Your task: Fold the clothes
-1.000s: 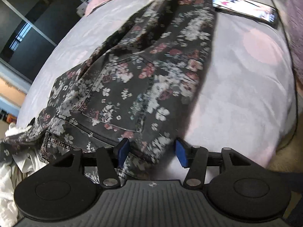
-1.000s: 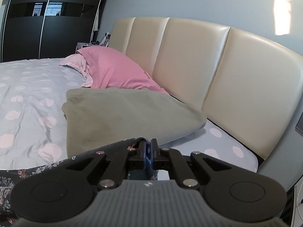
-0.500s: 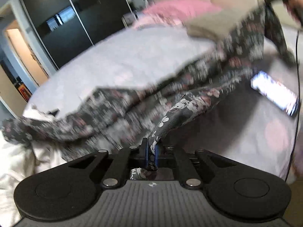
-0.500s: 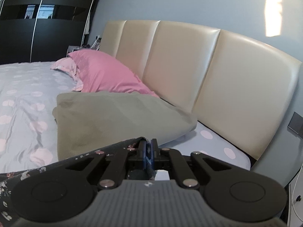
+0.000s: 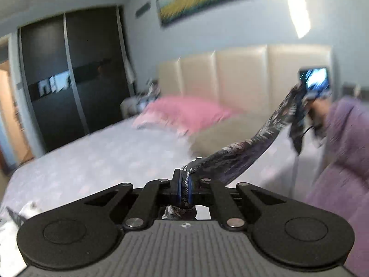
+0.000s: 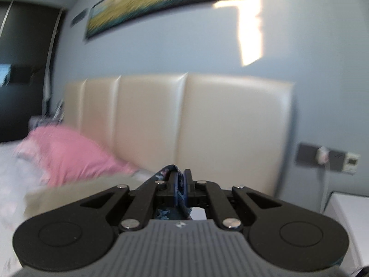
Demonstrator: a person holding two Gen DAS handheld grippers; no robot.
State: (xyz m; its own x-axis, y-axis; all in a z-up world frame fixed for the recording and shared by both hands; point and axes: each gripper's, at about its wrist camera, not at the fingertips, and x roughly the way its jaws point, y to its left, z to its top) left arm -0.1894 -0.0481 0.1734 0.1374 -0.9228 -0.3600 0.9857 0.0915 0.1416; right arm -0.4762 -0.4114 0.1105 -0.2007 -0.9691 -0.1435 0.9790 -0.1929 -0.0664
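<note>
Jaws on both grippers are clamping the floral trousers (image 5: 249,152): left gripper (image 5: 183,188) was open a second ago; garment now lifting off the bed (image 5: 96,161), right gripper (image 6: 180,185) raised.

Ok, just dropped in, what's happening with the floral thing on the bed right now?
A person is holding the floral garment up off the bed, stretched between the two grippers. The left gripper has its jaws shut on one end, and the right gripper is shut on the other, raised in front of the headboard. The views are blurred by motion. A pink pillow and an olive blanket lie near the headboard. No fold is made yet.
</note>
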